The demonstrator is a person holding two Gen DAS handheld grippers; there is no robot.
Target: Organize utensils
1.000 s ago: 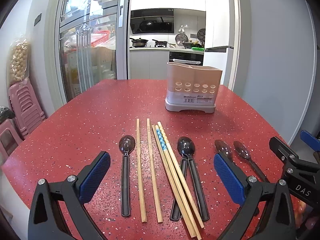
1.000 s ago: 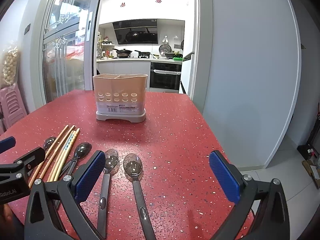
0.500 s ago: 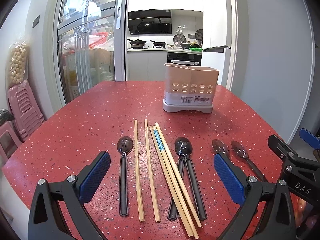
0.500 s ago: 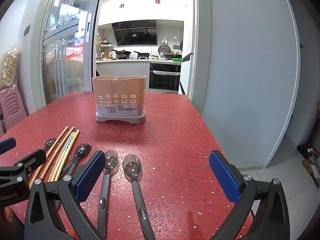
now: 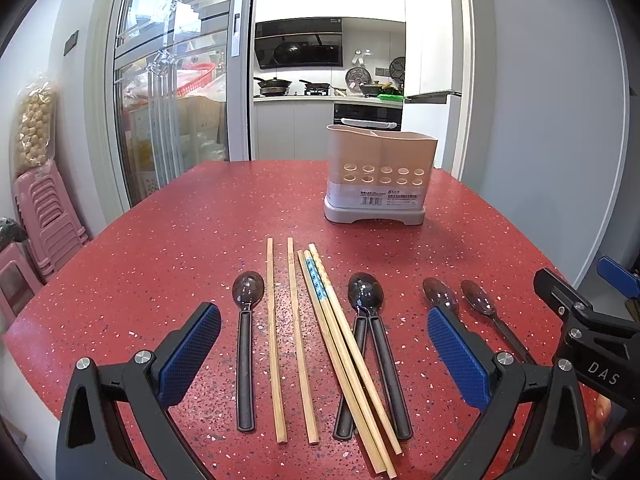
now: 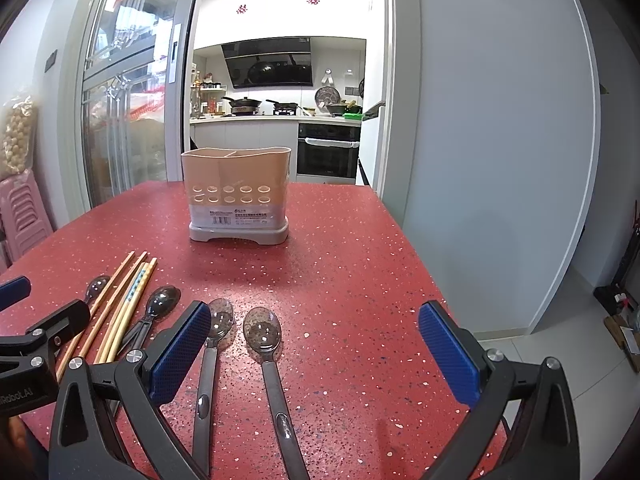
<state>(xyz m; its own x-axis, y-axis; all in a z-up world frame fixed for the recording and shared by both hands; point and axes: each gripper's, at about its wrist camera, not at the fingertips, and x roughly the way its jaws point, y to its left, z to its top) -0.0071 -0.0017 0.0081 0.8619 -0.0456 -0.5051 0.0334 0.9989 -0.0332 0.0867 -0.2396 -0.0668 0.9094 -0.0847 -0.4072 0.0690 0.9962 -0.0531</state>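
Chopsticks, spoons flat before holder.

Glossy speckled red table, pale wooden chopsticks, matt plastic holder.

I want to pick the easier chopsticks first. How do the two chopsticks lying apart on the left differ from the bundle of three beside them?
The two separate chopsticks lie parallel with a gap between them; the bundle of three lies touching, slanted. The pair rests on bare table; the bundle crosses the handles of the two overlapped spoons. The pair is plain; one bundled stick has a blue pattern. All are light wood and lie flat.
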